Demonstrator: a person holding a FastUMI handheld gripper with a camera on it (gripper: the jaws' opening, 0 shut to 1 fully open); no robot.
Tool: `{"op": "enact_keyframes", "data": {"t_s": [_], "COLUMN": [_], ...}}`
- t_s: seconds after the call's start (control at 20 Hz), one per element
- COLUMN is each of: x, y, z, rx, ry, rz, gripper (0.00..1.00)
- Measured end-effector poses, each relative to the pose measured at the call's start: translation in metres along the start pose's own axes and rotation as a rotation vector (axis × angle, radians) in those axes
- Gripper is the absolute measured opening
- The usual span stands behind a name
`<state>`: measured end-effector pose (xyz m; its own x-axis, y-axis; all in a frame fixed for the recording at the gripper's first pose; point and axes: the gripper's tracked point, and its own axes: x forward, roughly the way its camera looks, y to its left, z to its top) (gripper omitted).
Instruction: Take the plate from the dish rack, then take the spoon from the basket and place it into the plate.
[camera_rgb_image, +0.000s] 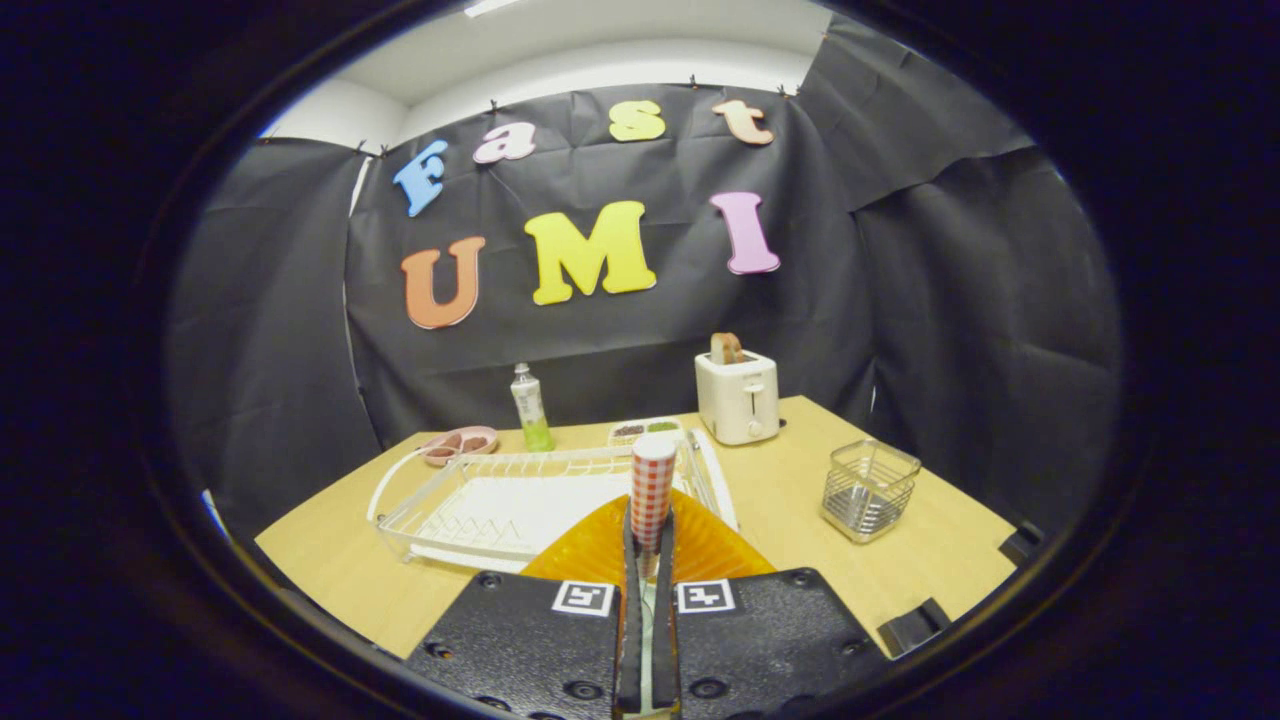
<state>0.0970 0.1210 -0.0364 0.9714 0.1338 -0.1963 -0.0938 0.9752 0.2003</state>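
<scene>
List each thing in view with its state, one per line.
gripper: shut on the spoon's checked handle
spoon: held upright between the fingers
plate: orange, out of the rack, just under the fingers
dish rack: holds no dishes
basket: upright, nothing inside
toaster: bread sticking up
bottle: upright, capped

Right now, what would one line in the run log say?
claw: shut on spoon | spoon: checked handle upright, above plate | plate: under claw, by dish rack | basket: apart

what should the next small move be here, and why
Probably lower the spoon and open the gripper. The fingers are shut on its checkered handle, and the orange plate lies right below them, ahead of the dish rack.
</scene>
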Motion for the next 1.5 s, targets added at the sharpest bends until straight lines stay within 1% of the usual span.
{"op": "enact_keyframes", "data": {"t_s": [0.15,0.25,0.5,0.7,0.85,1.0,1.05,1.1,1.15,1.4,1.5], "x": [0.004,0.005,0.009,0.010,0.007,0.004,0.004,0.002,0.002,-0.005,-0.009], "y": [0.015,0.027,0.042,0.048,0.049,0.047,0.042,0.037,0.032,0.017,0.012], "z": [-0.019,-0.030,-0.046,-0.057,-0.058,-0.052,-0.047,-0.042,-0.037,-0.018,-0.010], "rx": [-0.018,-0.011,0.004,-0.011,-0.023,-0.046,-0.057,-0.062,-0.069,-0.080,-0.083], "ry": [0.026,0.050,0.082,0.106,0.091,0.063,0.042,0.022,0.001,-0.063,-0.080], "rz": [0.009,0.032,0.063,0.087,0.106,0.120,0.111,0.098,0.088,0.066,0.064], "gripper": [0.09,0.09,0.10,0.14,0.19,0.21,0.28,0.33,0.45,0.78,0.85]}}
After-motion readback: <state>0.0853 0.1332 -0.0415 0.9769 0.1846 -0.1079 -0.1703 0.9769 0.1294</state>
